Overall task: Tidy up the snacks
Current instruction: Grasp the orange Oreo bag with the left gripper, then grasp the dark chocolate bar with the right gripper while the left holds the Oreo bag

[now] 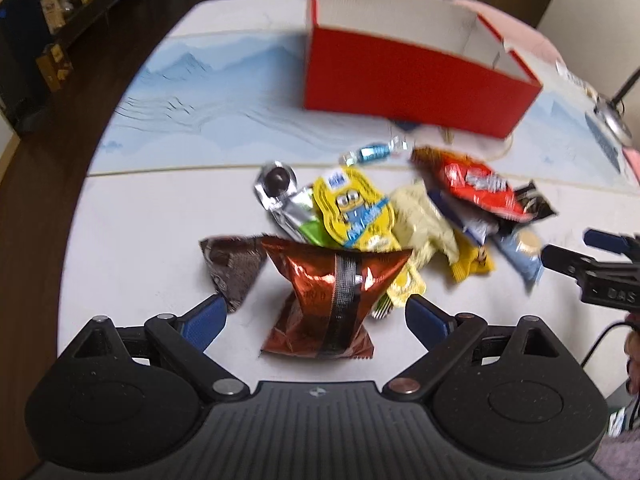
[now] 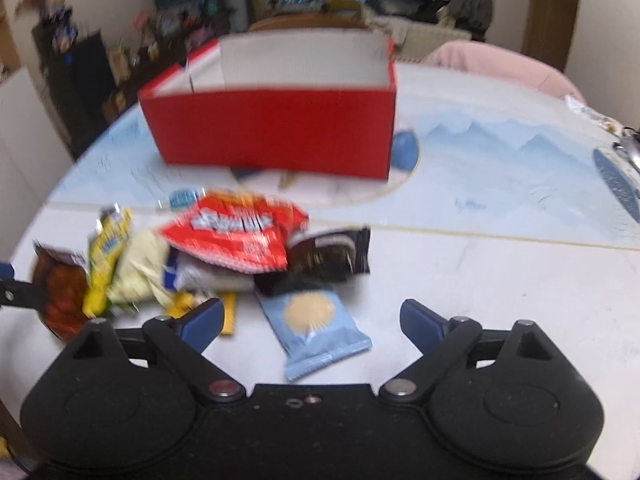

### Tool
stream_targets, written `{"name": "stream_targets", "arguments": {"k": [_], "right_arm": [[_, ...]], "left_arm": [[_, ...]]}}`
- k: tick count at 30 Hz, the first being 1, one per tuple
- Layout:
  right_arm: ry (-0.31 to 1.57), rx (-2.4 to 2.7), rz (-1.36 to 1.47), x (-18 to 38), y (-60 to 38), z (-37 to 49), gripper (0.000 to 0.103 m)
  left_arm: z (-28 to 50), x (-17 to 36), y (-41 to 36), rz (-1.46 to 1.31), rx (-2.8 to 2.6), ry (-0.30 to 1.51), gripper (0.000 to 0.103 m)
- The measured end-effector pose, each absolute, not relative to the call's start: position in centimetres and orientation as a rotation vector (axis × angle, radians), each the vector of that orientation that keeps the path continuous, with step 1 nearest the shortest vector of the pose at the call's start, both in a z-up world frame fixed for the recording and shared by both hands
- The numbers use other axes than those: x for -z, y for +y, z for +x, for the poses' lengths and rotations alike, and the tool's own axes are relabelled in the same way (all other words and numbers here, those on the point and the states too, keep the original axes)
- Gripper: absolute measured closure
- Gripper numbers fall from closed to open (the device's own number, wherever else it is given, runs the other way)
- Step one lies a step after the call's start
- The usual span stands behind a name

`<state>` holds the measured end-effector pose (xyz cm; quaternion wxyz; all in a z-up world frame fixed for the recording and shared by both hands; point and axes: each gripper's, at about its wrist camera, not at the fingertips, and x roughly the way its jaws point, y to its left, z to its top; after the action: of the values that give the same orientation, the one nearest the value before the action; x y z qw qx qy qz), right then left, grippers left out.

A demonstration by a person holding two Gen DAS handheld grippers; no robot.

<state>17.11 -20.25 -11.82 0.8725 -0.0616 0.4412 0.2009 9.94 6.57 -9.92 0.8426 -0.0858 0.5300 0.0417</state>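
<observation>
Your left gripper (image 1: 316, 316) has its jaws wide open, and the shiny brown snack bag (image 1: 334, 294) sits right between them on the white counter (image 1: 140, 248), not touched by either side. Your right gripper (image 2: 310, 318) is wide open too, with the light blue cookie packet (image 2: 316, 330) lying between its jaws, nearer the left one. The other snacks lie in a pile just past both bags, with the red bag (image 2: 236, 236) on top. The red box (image 1: 412, 84) stands open behind the pile.
</observation>
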Motion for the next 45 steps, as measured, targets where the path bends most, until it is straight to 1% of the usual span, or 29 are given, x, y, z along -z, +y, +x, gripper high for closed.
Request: {"name": "stream_targets", "arguments": {"k": [4, 8, 10, 12, 14, 16, 18, 20, 21, 23, 26, 27, 28, 29, 32, 37, 45], "right_arm": [[0.954, -0.463, -0.211, 13.7, -19.4, 17.7, 0.014], [0.948, -0.488, -0.293, 14.7, -18.8, 18.1, 0.018], [0.957, -0.49, -0.306, 15.2, -18.7, 18.4, 0.019], [0.965, -0.499, -0.316, 15.5, -18.8, 18.8, 0.021], [0.966, -0.511, -0.311, 15.5, -18.9, 19.0, 0.022], [0.966, -0.516, -0.307, 15.5, -18.9, 19.3, 0.023], [0.971, -0.524, -0.293, 15.4, -19.0, 19.2, 0.028], [0.969, -0.527, -0.285, 15.4, -19.1, 19.0, 0.03], [0.964, -0.524, -0.284, 15.3, -19.2, 18.8, 0.033], [0.959, -0.521, -0.276, 15.3, -19.2, 18.7, 0.038], [0.952, -0.519, -0.274, 15.2, -19.3, 18.5, 0.046], [0.953, -0.519, -0.271, 15.1, -19.3, 18.4, 0.047], [0.952, -0.518, -0.268, 15.1, -19.4, 18.3, 0.048], [0.951, -0.516, -0.264, 15.1, -19.4, 18.2, 0.05], [0.95, -0.51, -0.25, 15.0, -19.5, 17.9, 0.054], [0.955, -0.503, -0.221, 14.9, -19.7, 17.2, 0.055], [0.993, -0.496, -0.12, 14.2, -20.7, 15.9, 0.058]], "left_arm": [[10.4, 11.3, 6.4, -0.157, -0.079, 1.151, 0.007], [10.7, 12.1, 6.7, -0.152, -0.079, 1.158, 0.014], [10.8, 12.4, 6.9, -0.147, -0.077, 1.16, 0.014], [10.8, 12.7, 6.9, -0.142, -0.079, 1.165, 0.019], [10.9, 12.9, 7.0, -0.157, -0.078, 1.17, 0.027], [10.9, 13.1, 7.0, -0.157, -0.074, 1.173, 0.031], [11.0, 13.1, 6.8, -0.149, -0.069, 1.17, 0.034], [11.0, 13.1, 6.6, -0.143, -0.054, 1.165, 0.04], [11.0, 13.1, 6.6, -0.143, -0.051, 1.165, 0.04], [11.1, 13.1, 6.6, -0.149, -0.041, 1.166, 0.045], [11.0, 13.0, 6.6, -0.144, -0.034, 1.16, 0.048], [10.9, 13.0, 6.6, -0.145, -0.034, 1.159, 0.048], [10.9, 13.0, 6.7, -0.147, -0.035, 1.157, 0.053], [10.9, 13.0, 6.7, -0.151, -0.034, 1.155, 0.055], [10.8, 13.0, 6.8, -0.155, -0.036, 1.148, 0.059], [10.5, 12.7, 6.8, -0.158, -0.036, 1.139, 0.064], [9.6, 12.4, 7.4, -0.204, -0.037, 1.141, 0.065]]}}
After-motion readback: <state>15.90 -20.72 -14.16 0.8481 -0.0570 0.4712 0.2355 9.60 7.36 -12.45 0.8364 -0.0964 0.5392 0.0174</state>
